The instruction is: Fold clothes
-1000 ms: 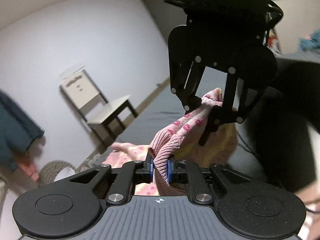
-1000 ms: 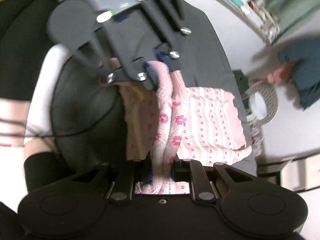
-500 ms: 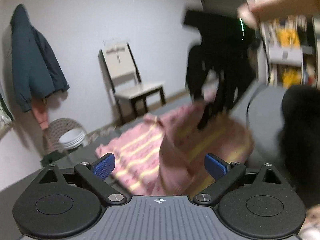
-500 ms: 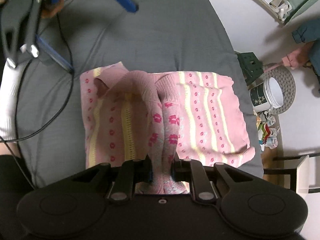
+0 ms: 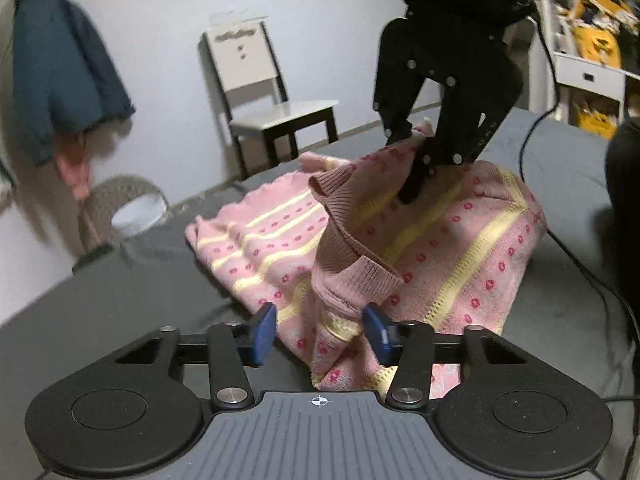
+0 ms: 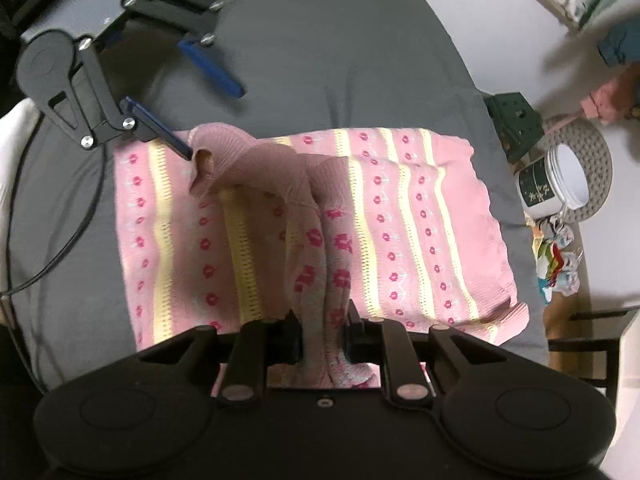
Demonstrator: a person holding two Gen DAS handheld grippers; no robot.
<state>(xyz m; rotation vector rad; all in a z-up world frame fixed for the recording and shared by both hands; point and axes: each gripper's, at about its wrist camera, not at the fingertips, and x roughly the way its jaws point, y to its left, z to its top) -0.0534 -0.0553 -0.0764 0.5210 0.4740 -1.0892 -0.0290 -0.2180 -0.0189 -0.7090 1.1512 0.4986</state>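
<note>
Pink knit, striped in yellow and dotted with small red flowers, fills the near ground of both wrist views: a sweater (image 6: 400, 216) lies spread on the grey bed (image 6: 320, 48), its lower edge cut off behind the tool bodies. The right gripper (image 6: 322, 340) points down at the bed, its fingers nipped narrow on a raised fold that ends in two ribbed cuffs. From the left wrist view, this gripper's fingertips are buried in the cloth and hard to make out. The left gripper (image 5: 320, 330) sits low beside the garment, blue-padded fingers (image 5: 262, 330) spread wide, a ridge of fabric loose between them. Farther off, blurred, stand a chair (image 5: 264, 92), a hanging blue jacket (image 5: 60, 64) and a white tub (image 6: 560, 180).
</note>
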